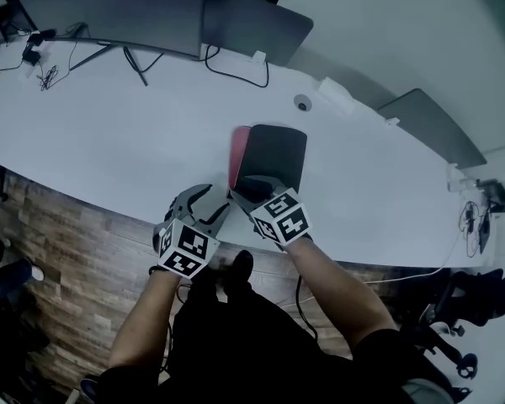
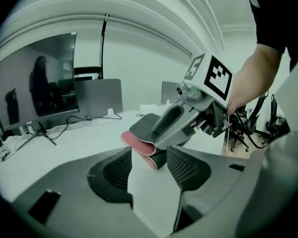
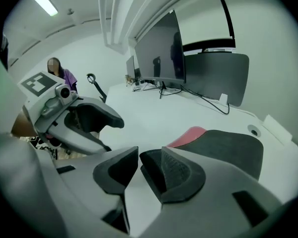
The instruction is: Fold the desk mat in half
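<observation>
Matt desk mat (image 1: pixel 273 154), smooth white table (image 1: pixel 109 133)

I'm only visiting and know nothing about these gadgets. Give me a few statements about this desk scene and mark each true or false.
1. The desk mat lies folded, dark side up, with red showing along one edge. True.
2. The left gripper is clamped on the mat. False: its jaws stand apart with nothing gripped between them.
3. A monitor stands at the far side of the desk. True.
4. The mat lies on the floor. False: it lies on the white desk.
5. The right gripper is closer to the mat than the left one. True.
</observation>
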{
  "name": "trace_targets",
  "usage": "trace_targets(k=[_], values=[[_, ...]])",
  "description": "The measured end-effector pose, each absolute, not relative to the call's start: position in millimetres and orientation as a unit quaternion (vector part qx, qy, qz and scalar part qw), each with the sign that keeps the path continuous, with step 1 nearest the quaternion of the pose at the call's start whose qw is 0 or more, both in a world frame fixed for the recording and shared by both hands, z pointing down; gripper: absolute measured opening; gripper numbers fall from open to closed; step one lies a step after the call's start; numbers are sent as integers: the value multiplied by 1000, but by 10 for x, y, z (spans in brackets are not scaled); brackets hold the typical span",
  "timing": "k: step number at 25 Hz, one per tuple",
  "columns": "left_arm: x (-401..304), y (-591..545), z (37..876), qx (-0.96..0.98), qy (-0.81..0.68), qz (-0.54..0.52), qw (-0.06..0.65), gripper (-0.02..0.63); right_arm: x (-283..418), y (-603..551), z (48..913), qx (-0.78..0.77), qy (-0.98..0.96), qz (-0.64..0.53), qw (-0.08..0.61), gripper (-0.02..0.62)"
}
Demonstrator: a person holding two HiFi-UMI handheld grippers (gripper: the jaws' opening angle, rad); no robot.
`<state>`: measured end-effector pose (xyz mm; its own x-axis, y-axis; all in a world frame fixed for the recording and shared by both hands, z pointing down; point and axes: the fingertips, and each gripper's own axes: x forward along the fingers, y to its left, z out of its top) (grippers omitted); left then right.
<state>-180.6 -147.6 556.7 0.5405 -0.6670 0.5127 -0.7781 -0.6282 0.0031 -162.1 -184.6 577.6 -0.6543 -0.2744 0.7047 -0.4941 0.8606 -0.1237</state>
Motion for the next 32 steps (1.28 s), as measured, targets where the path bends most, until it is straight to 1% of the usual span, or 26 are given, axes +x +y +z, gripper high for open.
trace_targets(k=[3,5,8,11,12,14,16,17,21,26,32], values=[[-1845,-1657,5266,873,-431,193,124,204,-1548,-1789,5735,196,-901,156,354,154],[-1803,-1799,5186,874,-431,184,132,204,-1516,-1748,5734,187,-905,155,348,179],[-1637,-1922,5423,874,-404,229,141,204,-1435,-1659,5700,182,-907,133,356,206],[-1536,-1929,5758,866,-383,286,149,204,-1182,-1588,5609,194,-900,89,379,212],[-1528,-1909,5836,861,-381,302,150,204,-1056,-1601,5586,206,-896,76,385,208],[-1528,-1850,5984,850,-382,330,154,193,-791,-1686,5613,241,-883,69,397,160],[-1524,-1783,6148,840,-377,355,162,189,-592,-1786,5723,267,-869,85,408,120],[-1511,-1742,6220,838,-373,362,166,187,-538,-1806,5796,272,-865,96,411,114],[-1466,-1588,6216,840,-385,336,182,187,-514,-1760,6028,266,-867,127,401,112],[-1461,-1600,5776,832,-439,284,184,189,-533,-1711,6126,248,-878,133,388,97],[-1390,-1687,5412,822,-471,270,172,189,-407,-1756,5851,234,-900,123,347,80]])
